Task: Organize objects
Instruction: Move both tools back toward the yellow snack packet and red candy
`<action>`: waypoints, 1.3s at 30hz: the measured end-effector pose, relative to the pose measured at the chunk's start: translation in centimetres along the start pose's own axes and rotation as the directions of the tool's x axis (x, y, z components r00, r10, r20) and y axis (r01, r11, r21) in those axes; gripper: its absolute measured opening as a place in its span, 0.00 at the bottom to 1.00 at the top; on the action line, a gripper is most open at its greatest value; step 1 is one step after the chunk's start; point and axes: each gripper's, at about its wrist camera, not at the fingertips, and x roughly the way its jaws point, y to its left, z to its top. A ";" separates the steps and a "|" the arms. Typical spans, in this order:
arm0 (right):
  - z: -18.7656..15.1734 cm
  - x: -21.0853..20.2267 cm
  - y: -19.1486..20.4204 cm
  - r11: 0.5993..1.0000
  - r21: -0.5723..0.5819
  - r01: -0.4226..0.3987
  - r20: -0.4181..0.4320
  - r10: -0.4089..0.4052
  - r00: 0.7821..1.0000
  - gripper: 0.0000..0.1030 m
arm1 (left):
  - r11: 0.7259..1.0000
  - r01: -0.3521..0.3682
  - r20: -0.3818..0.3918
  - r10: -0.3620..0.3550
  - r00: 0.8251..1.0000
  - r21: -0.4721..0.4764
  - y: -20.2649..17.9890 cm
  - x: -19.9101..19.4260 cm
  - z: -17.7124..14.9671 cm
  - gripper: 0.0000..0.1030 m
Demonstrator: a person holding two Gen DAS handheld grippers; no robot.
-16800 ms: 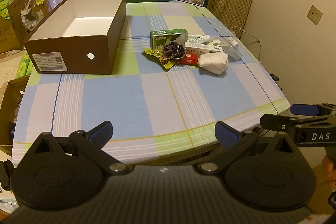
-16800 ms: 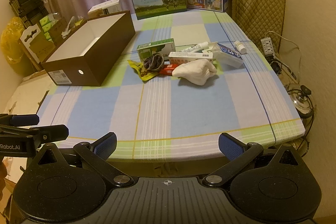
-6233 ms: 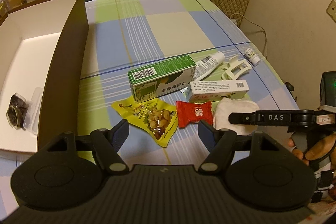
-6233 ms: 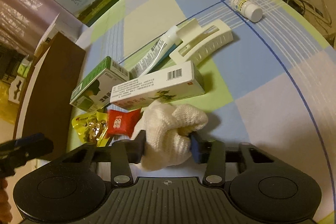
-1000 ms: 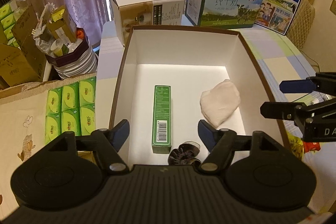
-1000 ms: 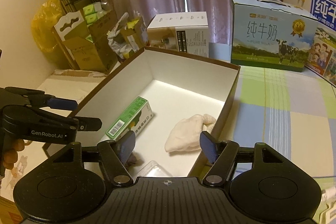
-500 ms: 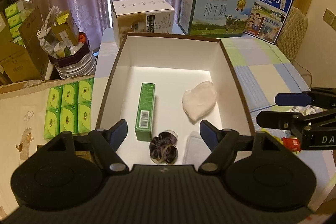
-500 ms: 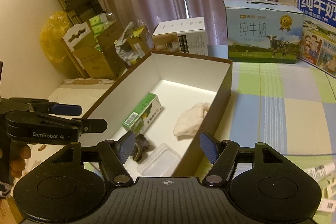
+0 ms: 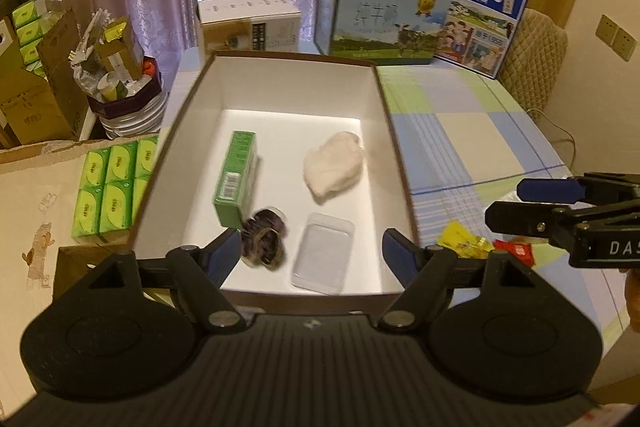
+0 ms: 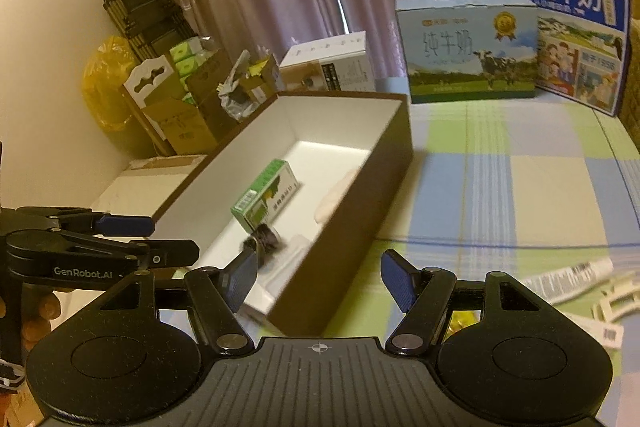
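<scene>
Left wrist view showed, at its left edge, green tissue packs (image 9: 112, 187) stacked on the floor beside the table, and next to them the brown box (image 9: 394, 147) with its white inside open to the camera. In the box, from left to right, lay a green carton (image 9: 236, 177) on its side, a dark coil of bands (image 9: 266, 235) touching the carton's near end, a clear plastic lid (image 9: 324, 253) flat on the bottom near the front wall, and a white cloth (image 9: 334, 167) bunched toward the right wall. The left gripper (image 9: 312, 251) hung over the near end of the box with its jaws wide apart and nothing between them. Right of the box, on the checked tablecloth (image 9: 460, 115), sat a yellow snack packet (image 9: 464, 245) and a red packet (image 9: 516, 253) just beside it. The right gripper (image 9: 516, 203) reached in from the right edge above those packets, its jaws partly apart and empty. Right wrist view gave the same box from its right side, with the carton and the coil in it and the cloth half hidden behind the wall; a white tube (image 10: 568, 277) and a cream plastic piece (image 10: 616, 303) lay on the cloth at the far right. Milk cartons (image 9: 380, 19) stood at the back of the table.
</scene>
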 end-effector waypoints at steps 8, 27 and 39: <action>-2.1 -2.9 -3.3 0.999 0.037 0.005 -0.014 -0.005 1.000 0.64 | 1.000 0.025 -0.021 -0.025 0.999 0.007 -4.1 -0.3 -1.3 0.73; -5.5 -6.7 -13.4 0.991 0.114 0.070 -0.091 -0.059 0.994 0.64 | 0.996 0.087 -0.108 -0.084 0.991 0.027 -14.0 3.0 -3.2 0.73; -6.4 -8.2 -18.9 0.983 0.131 0.126 -0.126 -0.110 0.986 0.64 | 0.996 0.086 -0.177 -0.082 0.981 0.014 -18.8 6.9 -4.4 0.73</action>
